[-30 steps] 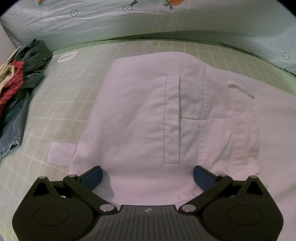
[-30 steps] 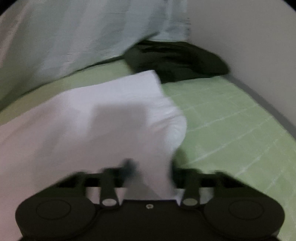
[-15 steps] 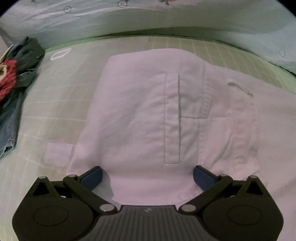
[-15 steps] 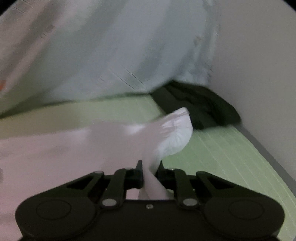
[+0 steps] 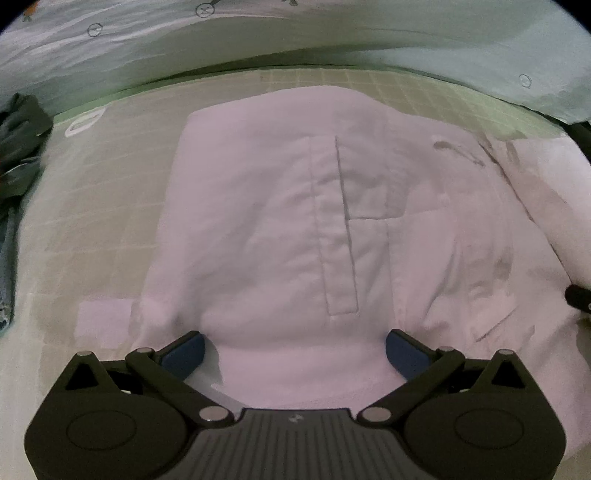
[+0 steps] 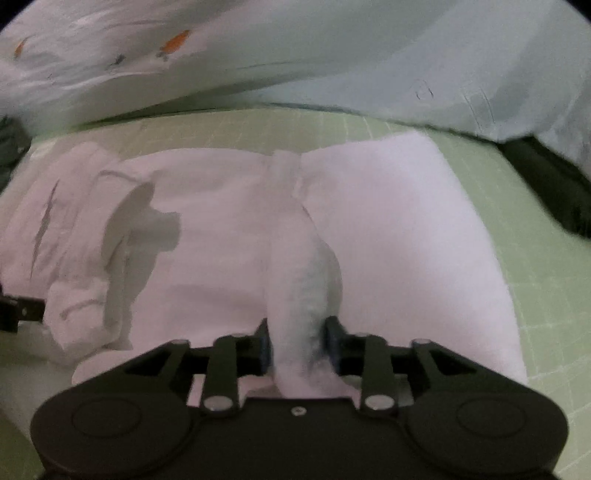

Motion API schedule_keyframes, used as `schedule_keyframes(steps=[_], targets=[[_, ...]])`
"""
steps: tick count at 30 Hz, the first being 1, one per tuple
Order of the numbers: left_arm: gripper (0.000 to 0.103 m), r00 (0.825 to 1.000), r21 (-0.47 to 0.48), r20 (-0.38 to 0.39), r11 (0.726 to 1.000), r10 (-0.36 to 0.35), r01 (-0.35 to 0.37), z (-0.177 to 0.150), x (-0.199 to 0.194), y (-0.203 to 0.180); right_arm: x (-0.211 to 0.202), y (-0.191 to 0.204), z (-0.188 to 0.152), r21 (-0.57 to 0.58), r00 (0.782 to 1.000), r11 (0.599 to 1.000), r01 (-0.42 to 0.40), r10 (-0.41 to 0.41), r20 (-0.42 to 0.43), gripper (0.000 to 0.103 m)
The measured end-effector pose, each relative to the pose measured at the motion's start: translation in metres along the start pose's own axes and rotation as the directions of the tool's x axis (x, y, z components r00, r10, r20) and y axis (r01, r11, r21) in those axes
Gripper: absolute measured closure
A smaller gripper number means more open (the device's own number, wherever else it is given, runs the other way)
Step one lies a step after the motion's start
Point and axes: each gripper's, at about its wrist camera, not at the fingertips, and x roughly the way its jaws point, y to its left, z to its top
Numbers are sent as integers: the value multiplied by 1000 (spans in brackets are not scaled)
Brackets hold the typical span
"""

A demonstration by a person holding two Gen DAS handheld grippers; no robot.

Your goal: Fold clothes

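Note:
White trousers (image 5: 280, 221) lie spread on a green grid mat (image 5: 92, 206), waist and back pocket facing me in the left wrist view. My left gripper (image 5: 293, 349) is open, its blue pads on either side of the near waist edge, resting low over the cloth. In the right wrist view the same white trousers (image 6: 221, 229) have a folded leg part lying over them. My right gripper (image 6: 299, 345) is shut on a bunched ridge of the white cloth (image 6: 301, 280).
A heap of dark and denim clothes (image 5: 18, 155) lies at the left edge of the mat. A dark garment (image 6: 546, 184) lies at the far right. A pale printed sheet (image 5: 295, 33) hangs along the back. The left gripper's tip (image 6: 18, 310) shows at the left edge.
My right gripper has carried the held white cloth leftward over the trousers and lowered it, so a folded layer now lies across them. My left gripper has stayed open at the waist.

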Motion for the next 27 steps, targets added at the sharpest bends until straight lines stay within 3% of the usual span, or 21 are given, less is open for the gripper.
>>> schedule_keyframes(steps=[5,9,14,17,23,27], targets=[[0,1000,5,2,1000,0,0,1,2,0,-25,-21,20,157,992,985,-68,50,114,55],[0,1000,1,8,1000,7,-7,0,3,-2,-50,-46,25,256,977,966,-17,-39,212,49],[0,1000,-3,15,1000,8,-8,0,4,-2,-37,-86,16,353,972,924,145,-200,124,52],[0,1000,-7,17,1000,11,-10,0,3,-3,-25,-93,6,344,964,914,217,-256,71,55],[0,1000,-2,26,1000,9,-9,-3,-2,-4,-16,-75,-13,267,964,931,248,-264,25,54],[0,996,25,80,998,48,-50,-9,-19,-4,-27,-47,-23,178,964,951,251,-262,43,44]])
